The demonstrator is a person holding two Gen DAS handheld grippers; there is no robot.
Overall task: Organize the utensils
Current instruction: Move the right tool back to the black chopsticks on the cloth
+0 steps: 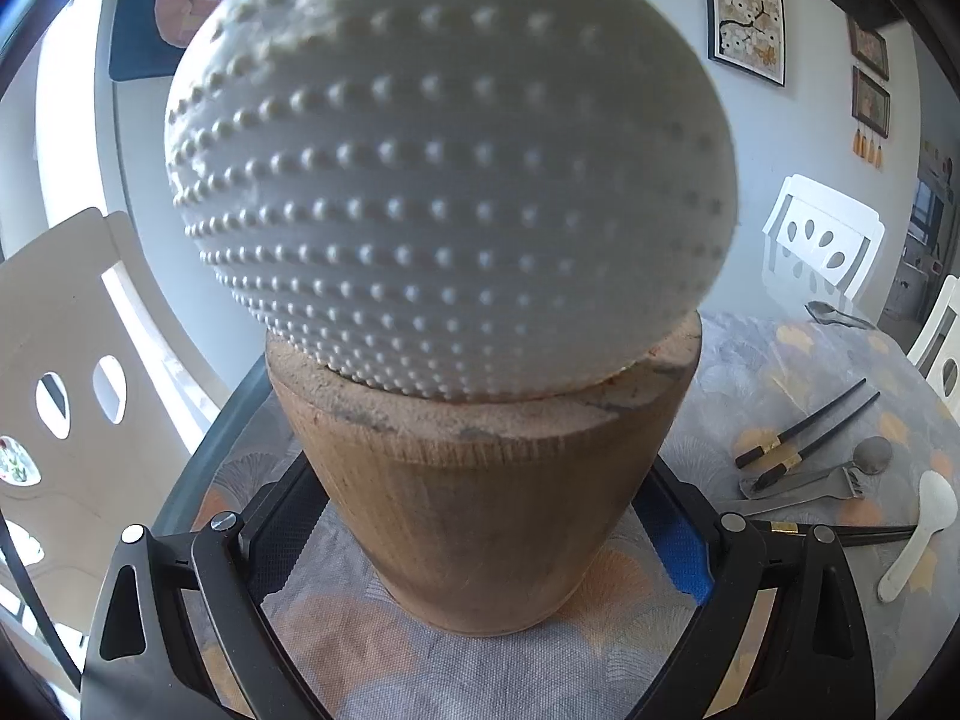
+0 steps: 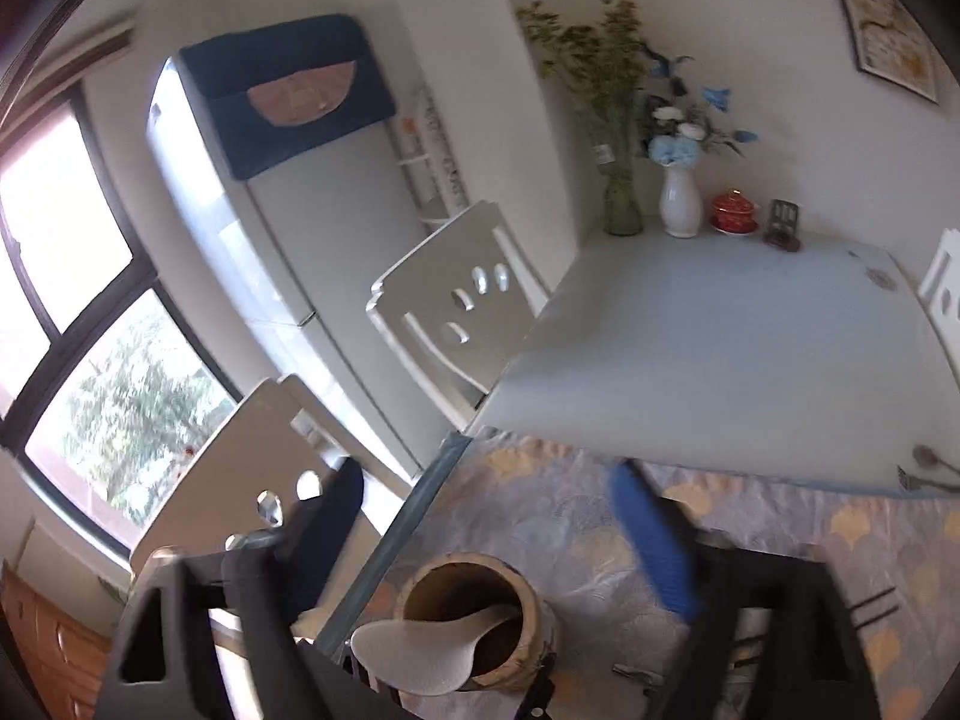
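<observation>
A wooden utensil holder stands on the patterned tablecloth. My left gripper is shut on its sides, with a blue pad pressed to its right flank. A white dotted rice paddle stands in the holder, head up, filling the left wrist view. From above, the right wrist view shows the paddle leaning out of the holder. My right gripper hangs open above it, holding nothing. Loose on the cloth to the right lie black chopsticks, a metal utensil and a white spoon.
White chairs stand along the table's left edge, close beside the holder. A metal spoon lies farther back. Vases and a red lidded cup stand at the far end. A fridge is behind.
</observation>
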